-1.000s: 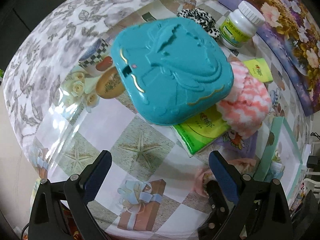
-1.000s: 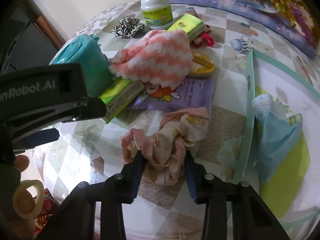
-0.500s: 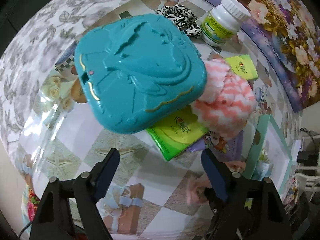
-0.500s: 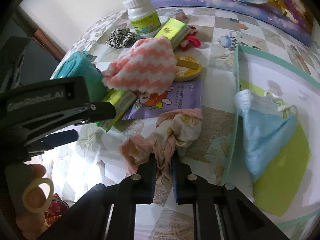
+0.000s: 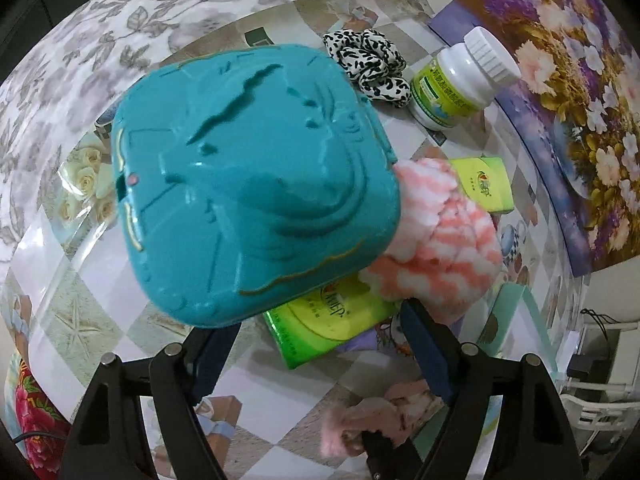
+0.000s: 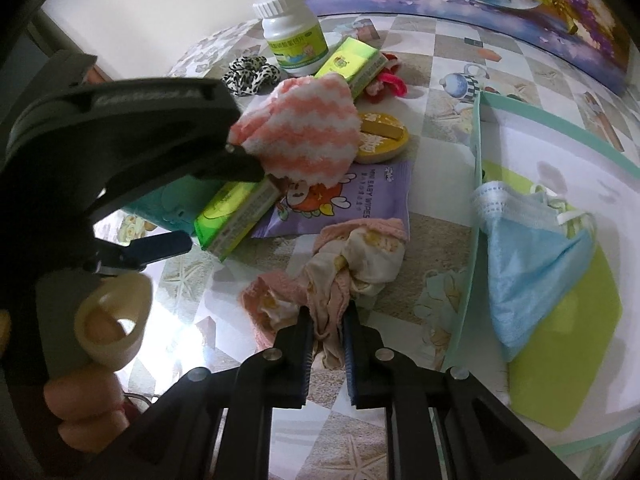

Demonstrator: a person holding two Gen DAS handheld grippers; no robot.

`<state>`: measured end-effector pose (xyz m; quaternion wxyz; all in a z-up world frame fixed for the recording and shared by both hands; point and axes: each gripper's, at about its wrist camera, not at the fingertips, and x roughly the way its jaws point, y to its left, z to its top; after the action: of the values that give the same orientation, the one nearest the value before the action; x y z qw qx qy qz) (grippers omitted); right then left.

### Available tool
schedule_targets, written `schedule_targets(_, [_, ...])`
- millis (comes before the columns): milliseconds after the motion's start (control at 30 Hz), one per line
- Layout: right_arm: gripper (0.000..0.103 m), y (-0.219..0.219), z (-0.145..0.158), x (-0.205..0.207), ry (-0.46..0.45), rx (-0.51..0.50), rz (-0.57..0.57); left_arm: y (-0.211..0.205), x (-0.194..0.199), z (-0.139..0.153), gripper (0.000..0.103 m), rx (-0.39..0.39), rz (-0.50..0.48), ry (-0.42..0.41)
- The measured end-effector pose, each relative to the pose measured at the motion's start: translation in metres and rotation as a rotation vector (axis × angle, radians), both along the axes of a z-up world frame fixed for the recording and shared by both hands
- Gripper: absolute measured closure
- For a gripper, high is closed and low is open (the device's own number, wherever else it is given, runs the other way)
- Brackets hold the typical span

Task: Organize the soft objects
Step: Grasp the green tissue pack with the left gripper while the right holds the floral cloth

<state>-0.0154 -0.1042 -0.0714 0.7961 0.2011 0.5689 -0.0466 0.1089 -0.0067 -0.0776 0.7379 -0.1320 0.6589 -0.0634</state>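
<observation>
My right gripper (image 6: 326, 314) is shut on a crumpled pink and cream cloth (image 6: 352, 256) that lies on the table beside the tray; the cloth also shows in the left wrist view (image 5: 384, 412). My left gripper (image 5: 316, 328) is open, its fingers either side of the near edge of a teal plastic box (image 5: 248, 176) and a green packet (image 5: 332, 320). A pink and white fluffy cloth (image 6: 304, 132) lies on the packets behind. A blue face mask (image 6: 528, 256) lies in the tray (image 6: 468, 280). A leopard scrunchie (image 6: 250, 74) sits at the back.
A white pill bottle (image 6: 294, 32), a second green packet (image 6: 352, 64), a purple wipes pack (image 6: 344, 196), a yellow round tin (image 6: 380, 136) and a red hair tie (image 6: 388, 86) crowd the table. A floral picture (image 5: 568, 92) stands behind.
My right gripper closed on the pink and cream cloth. My left gripper moved forward and right until its fingers reached the teal box's near edge.
</observation>
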Motion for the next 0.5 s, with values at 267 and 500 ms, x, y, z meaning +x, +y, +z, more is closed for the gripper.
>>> schedule_targets(267, [0.089,-0.004,0.001,0.000,-0.002,0.009,-0.009,-0.023,0.006,-0.015,0.021,0.091,-0.040,0.002])
schedule_targets(500, [0.089,-0.006,0.002,-0.001,-0.003,0.017,-0.031,-0.020,0.005,-0.020,0.030,0.113,-0.066,0.020])
